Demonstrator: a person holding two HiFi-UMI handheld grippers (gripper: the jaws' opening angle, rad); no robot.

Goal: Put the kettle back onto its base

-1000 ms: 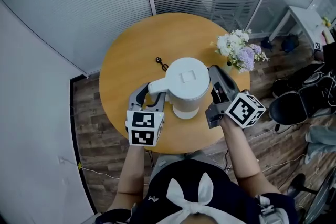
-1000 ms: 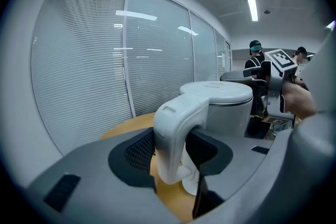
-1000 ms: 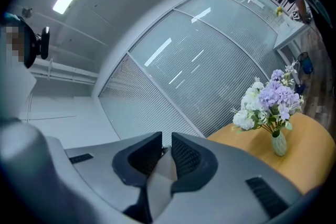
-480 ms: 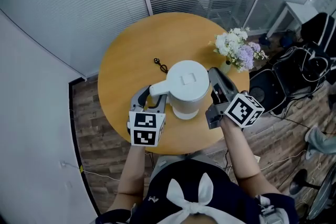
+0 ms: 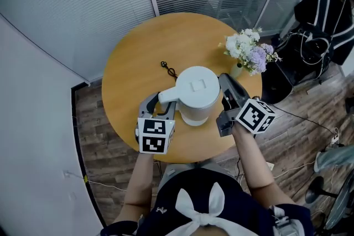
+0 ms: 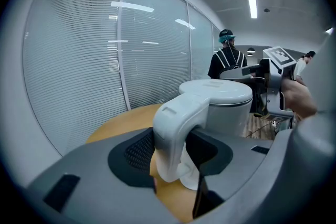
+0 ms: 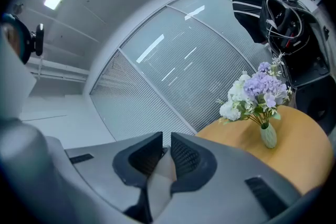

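A white kettle [image 5: 196,88] stands upright in the middle of a round wooden table [image 5: 138,52]. Its underside is hidden, so I cannot tell what it rests on. My left gripper [image 5: 166,103] comes from the near side and is shut on the kettle's handle [image 5: 167,95]. In the left gripper view the handle [image 6: 176,123] fills the space between the jaws of the left gripper [image 6: 176,160]. My right gripper [image 5: 224,79] lies just right of the kettle, apart from it, and points away from me. In its own view the right gripper [image 7: 165,152] is shut, leaving only a slit.
A small vase of white and purple flowers [image 5: 249,52] stands at the table's right edge, beyond the right gripper. A small black item [image 5: 168,68] lies on the table behind the kettle. Glass walls with blinds ring the far side. A person in black [image 6: 228,60] stands off the table.
Kettle and both grippers sit almost where they were. A dark figure in a black jacket has come into the top right corner of the head view.
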